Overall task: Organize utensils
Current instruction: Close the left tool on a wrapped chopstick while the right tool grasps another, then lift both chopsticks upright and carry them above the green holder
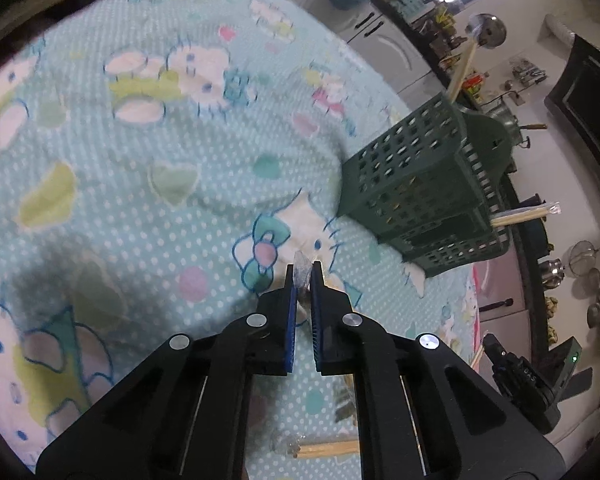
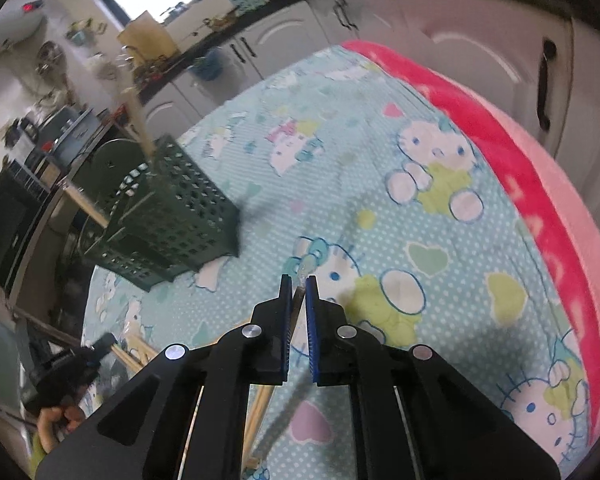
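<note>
Left gripper point(image 1: 304, 276): your jaws pinch a wrapped chopstick pair point(image 1: 303, 271) at its plastic tip.
Green basket point(image 1: 424, 196): at 2 o'clock on the blanket point(image 1: 140, 160), chopsticks point(image 1: 462, 68) sticking out of it.
Right gripper point(image 2: 299, 286): your jaws are nearly closed on another wrapped pair point(image 2: 300, 280).
Basket point(image 2: 176, 208): at 10 o'clock in your right view.

The blanket point(image 1: 140, 168) is soft, dotted fleece — matt, with a fuzzy pink edge point(image 2: 520, 168). The green holder point(image 1: 416, 184) looks like moulded plastic (perforated, dull). Pale wooden chopsticks point(image 1: 328, 449) sit in clear glossy wrap. Both grippers — left point(image 1: 303, 270), right point(image 2: 299, 282) — are matt black plastic with ribbed blue pads point(image 1: 291, 328).
</note>
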Demonstrator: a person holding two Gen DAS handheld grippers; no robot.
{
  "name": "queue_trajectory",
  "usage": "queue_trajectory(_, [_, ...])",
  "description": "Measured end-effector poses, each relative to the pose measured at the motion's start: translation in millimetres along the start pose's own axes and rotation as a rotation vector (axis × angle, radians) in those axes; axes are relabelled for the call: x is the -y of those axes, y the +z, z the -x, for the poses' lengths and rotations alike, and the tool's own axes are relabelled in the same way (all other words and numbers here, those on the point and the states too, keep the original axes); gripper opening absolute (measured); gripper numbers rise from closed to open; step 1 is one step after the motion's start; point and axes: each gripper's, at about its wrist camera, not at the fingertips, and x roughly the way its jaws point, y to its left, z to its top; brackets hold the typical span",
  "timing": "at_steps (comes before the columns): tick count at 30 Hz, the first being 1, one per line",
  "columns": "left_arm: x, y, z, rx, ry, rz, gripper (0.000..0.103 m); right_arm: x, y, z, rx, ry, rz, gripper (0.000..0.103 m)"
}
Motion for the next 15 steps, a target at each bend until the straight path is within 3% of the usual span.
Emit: queue_trajectory(15, [25.8, 18.6, 63.6, 0.19, -0.017, -0.114, 0.003, -67.4, 4.2, 31.0, 0.087, 0.056, 0.233, 0.006])
